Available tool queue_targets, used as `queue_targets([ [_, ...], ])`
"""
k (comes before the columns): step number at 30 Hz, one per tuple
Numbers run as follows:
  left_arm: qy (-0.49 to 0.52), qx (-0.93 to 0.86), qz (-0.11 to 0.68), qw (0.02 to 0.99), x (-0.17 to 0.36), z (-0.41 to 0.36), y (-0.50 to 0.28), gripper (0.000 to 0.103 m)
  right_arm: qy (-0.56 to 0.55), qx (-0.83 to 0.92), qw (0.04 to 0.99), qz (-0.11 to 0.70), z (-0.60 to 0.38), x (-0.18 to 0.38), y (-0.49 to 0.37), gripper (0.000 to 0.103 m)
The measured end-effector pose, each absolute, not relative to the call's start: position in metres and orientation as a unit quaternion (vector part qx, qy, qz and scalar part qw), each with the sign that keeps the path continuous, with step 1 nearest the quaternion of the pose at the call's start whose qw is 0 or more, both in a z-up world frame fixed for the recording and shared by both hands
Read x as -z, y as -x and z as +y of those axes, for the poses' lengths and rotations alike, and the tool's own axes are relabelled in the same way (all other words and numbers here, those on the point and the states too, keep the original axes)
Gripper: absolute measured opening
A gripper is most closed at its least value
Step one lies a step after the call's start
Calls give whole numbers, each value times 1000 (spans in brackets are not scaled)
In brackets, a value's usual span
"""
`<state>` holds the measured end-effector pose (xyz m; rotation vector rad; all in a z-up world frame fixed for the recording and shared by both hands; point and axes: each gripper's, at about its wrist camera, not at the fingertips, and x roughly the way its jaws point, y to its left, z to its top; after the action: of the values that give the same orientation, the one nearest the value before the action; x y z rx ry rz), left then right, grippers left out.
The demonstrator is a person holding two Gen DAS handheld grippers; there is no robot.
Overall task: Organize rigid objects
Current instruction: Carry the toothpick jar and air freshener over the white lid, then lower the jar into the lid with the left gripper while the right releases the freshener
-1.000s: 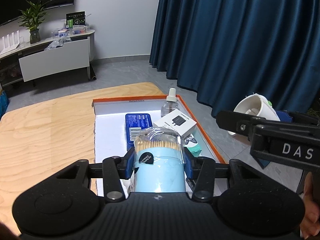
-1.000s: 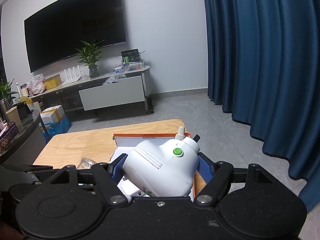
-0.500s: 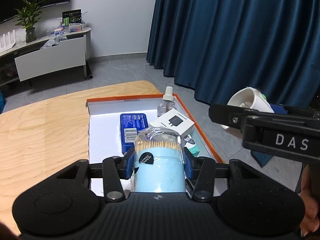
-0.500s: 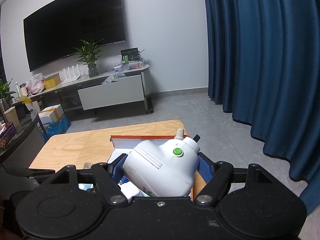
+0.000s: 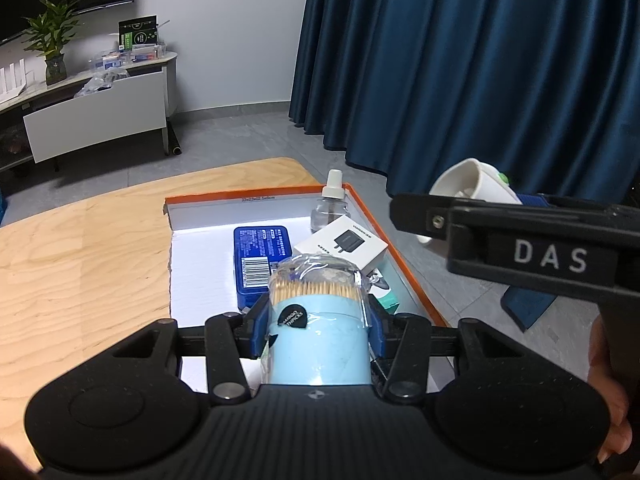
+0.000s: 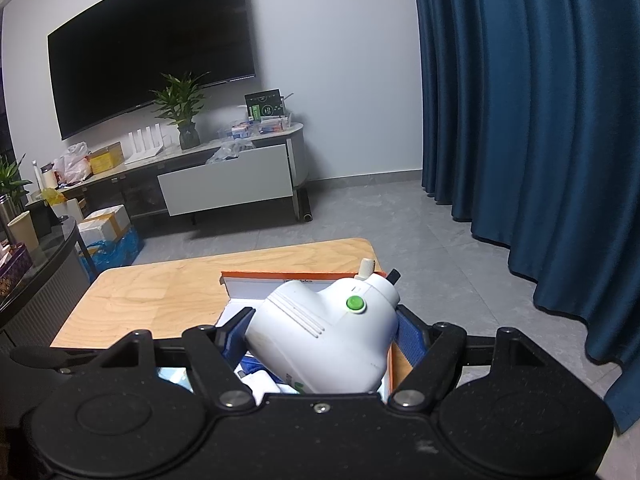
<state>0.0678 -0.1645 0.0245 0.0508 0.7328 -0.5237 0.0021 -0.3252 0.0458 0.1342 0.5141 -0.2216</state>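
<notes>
Squarely between left gripper point(image 5: 318, 322) pads: toothpick jar point(image 5: 318, 320).

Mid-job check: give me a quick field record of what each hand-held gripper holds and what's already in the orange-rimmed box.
left hand-held gripper: shut on light-blue toothpick jar, above the box's near end
right hand-held gripper: shut on white device with green button
box: open, orange rim, white inside, on wooden table
in box: blue tin, white charger carton, clear bottle with white cap, teal item partly hidden
free floor in box: left side
</notes>
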Motion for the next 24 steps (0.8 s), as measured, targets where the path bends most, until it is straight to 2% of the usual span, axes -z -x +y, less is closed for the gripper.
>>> queue_targets([
  [24,-25,260,366,893,-16,-172,-76,48,-62,104,956,267,-329,-40,-24,88],
])
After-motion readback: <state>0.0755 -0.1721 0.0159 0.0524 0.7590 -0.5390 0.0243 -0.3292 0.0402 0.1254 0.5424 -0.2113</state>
